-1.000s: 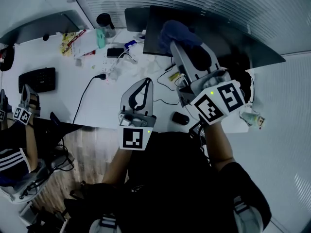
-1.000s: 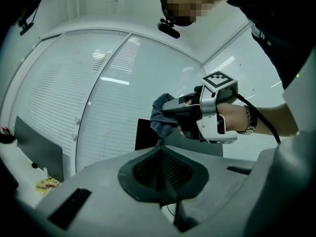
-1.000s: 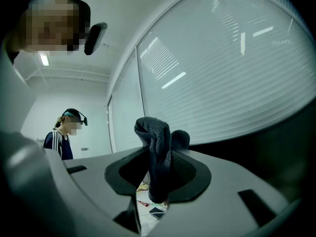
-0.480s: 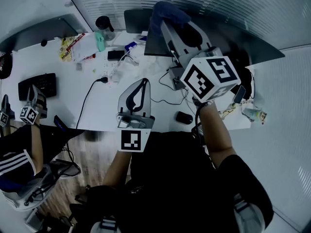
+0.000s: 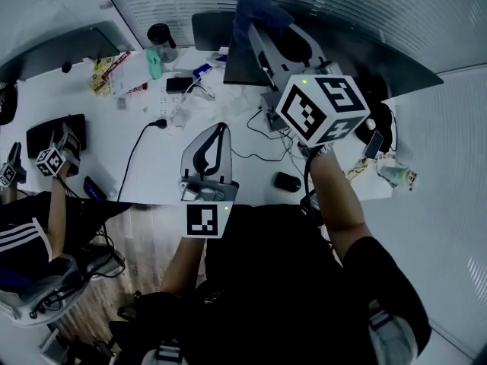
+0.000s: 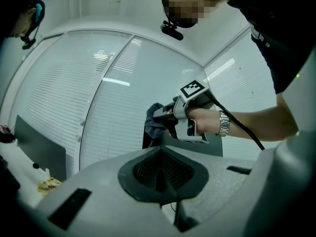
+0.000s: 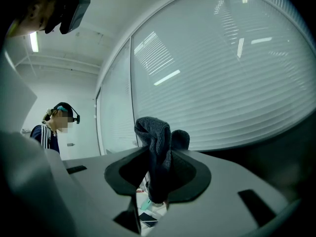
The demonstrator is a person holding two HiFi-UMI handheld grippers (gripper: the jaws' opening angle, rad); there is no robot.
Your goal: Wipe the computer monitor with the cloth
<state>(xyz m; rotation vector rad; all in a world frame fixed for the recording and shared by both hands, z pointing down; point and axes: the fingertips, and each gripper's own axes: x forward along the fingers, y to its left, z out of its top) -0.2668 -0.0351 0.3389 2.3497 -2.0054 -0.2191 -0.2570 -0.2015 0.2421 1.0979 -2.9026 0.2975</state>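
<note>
White desk [image 5: 163,162] | cable [image 5: 133,154], mouse [image 5: 287,182] | right gripper [image 5: 262,40] pinching cloth [image 5: 259,10] at monitor [image 5: 240,65] top

Monitor [image 5: 240,61] stands behind the mouse [image 5: 287,182] on the desk [image 5: 160,166] (keyboard [image 5: 44,132] far left).

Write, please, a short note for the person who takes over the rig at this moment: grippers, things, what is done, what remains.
Right gripper: fingers shut on the dark cloth, raised at the upper left edge of the monitor.
Left gripper: shut, empty, held low over the desk, apart from the monitor.
Done: the cloth is gripped and is at the screen. The pictures do not show how much is wiped.
Left: probably wipe across and down the whole screen.
</note>
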